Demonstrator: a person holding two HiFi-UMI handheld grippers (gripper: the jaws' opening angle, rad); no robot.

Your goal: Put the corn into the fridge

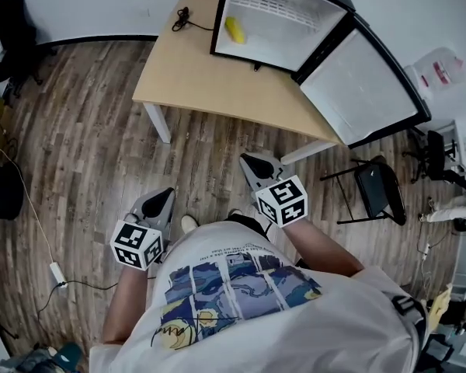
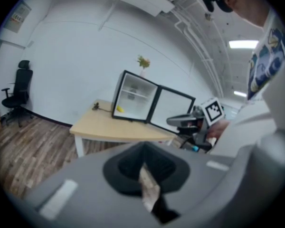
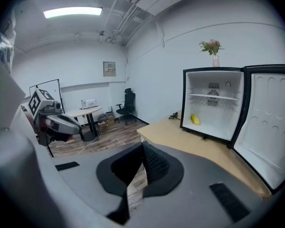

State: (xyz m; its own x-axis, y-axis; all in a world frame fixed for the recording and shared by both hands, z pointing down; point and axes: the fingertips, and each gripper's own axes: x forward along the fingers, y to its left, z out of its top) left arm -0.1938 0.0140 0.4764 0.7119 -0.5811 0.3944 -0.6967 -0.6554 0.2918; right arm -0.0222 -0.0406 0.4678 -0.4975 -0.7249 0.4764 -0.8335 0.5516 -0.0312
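**Head view.** The corn [image 1: 234, 29] lies inside the fridge [image 1: 283, 10], on its floor near the left wall. The door [image 1: 361, 84] stands wide open. The fridge sits on the table [image 1: 210, 76]. The person stands well apart from the table. The left gripper [image 1: 163, 202] and right gripper [image 1: 258, 165] are held near the torso, pointing towards the table.

**Left gripper view.** The jaws are clenched together with nothing between them. Fridge and corn show far off.

**Right gripper view.** The jaws are clenched and empty. The corn rests below the fridge shelf.

**Assessment.** The corn appears delivered. Both grippers are likely held back because nothing remains to carry. The open door is the only loose end, should closing be wanted.
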